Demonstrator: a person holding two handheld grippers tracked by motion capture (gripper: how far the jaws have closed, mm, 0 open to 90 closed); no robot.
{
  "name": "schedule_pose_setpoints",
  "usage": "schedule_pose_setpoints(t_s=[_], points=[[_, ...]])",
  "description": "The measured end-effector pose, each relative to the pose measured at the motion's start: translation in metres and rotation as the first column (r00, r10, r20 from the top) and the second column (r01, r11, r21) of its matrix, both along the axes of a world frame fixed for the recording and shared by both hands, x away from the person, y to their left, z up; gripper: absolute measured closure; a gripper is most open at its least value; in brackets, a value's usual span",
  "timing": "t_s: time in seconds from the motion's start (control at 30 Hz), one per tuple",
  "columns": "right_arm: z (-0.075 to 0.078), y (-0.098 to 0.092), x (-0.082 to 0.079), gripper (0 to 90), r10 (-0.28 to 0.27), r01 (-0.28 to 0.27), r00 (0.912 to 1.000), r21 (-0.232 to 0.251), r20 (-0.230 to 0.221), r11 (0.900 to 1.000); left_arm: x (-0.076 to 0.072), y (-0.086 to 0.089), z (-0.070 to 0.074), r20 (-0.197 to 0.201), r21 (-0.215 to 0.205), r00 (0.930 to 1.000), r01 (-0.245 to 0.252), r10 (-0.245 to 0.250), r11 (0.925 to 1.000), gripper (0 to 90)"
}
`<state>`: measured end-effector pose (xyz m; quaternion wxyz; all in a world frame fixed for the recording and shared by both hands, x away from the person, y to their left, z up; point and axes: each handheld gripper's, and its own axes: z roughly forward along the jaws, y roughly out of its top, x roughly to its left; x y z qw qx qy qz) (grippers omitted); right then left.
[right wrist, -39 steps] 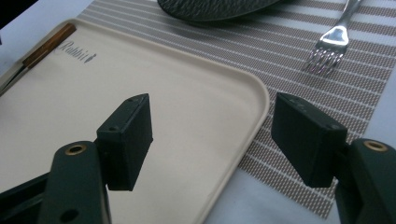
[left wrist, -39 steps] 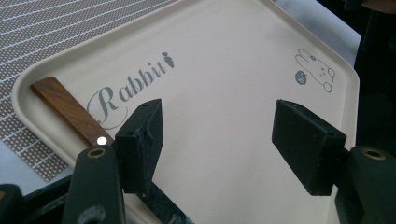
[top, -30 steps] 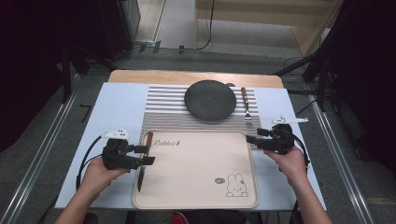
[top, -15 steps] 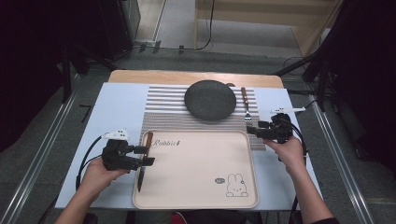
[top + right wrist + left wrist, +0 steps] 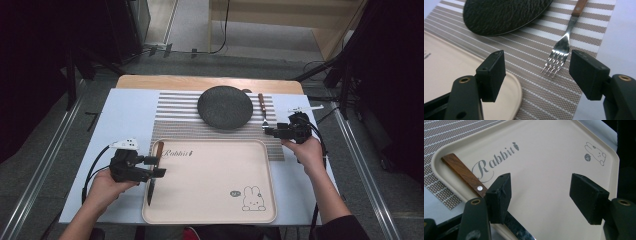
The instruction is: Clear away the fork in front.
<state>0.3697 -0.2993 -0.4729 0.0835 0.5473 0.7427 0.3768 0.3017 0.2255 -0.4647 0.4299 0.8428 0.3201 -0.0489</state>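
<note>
Gleaming steel fork (image 5: 560, 56), wooden handle

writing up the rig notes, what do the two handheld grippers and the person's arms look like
Both the left gripper and the right gripper are black, with blocky rectangular jaw pads, brass-coloured rivets and trailing black cables. Each carries a small white part on top. The arms are bare; a dark sleeve shows at the right.

A wooden-handled knife (image 5: 154, 170) lies along the left edge of the beige rabbit tray (image 5: 210, 210) — handle away from the person. A wooden-handled fork (image 5: 263, 109) rests on the striped placemat (image 5: 175, 115), just right of the dark round plate (image 5: 224, 106) — tines toward the person.
</note>
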Motion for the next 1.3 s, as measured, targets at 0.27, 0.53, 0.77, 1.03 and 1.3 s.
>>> schedule_pose_setpoints(t_s=[0.27,0.53,0.77,1.03,1.3], points=[[-0.001,0.003,0.017,28.6,-0.017,0.016,0.9998,-0.030,-0.009,0.999,0.000,-0.001,-0.001,-0.004,0.009,1.0000,0.002,-0.002,1.0000,33.5],[-0.003,0.007,0.035,29.4,-0.030,0.029,0.9994,-0.027,-0.019,0.999,0.001,-0.002,-0.002,-0.004,0.010,1.0000,0.009,-0.009,0.9999,33.4],[0.001,0.011,0.054,30.1,-0.045,0.044,0.9985,-0.056,-0.030,0.997,0.001,-0.002,-0.002,-0.005,0.011,0.9999,0.011,-0.011,0.9999,33.5],[0.001,0.008,0.074,30.7,-0.074,0.070,0.9954,-0.071,-0.062,0.995,0.001,-0.003,-0.002,-0.004,0.012,0.9999,0.017,-0.017,0.9998,33.5],[0.000,0.009,0.091,31.5,-0.093,0.085,0.9914,-0.087,-0.092,0.993,0.002,-0.004,-0.003,-0.005,0.015,0.9998,0.022,-0.022,0.9997,33.5]])
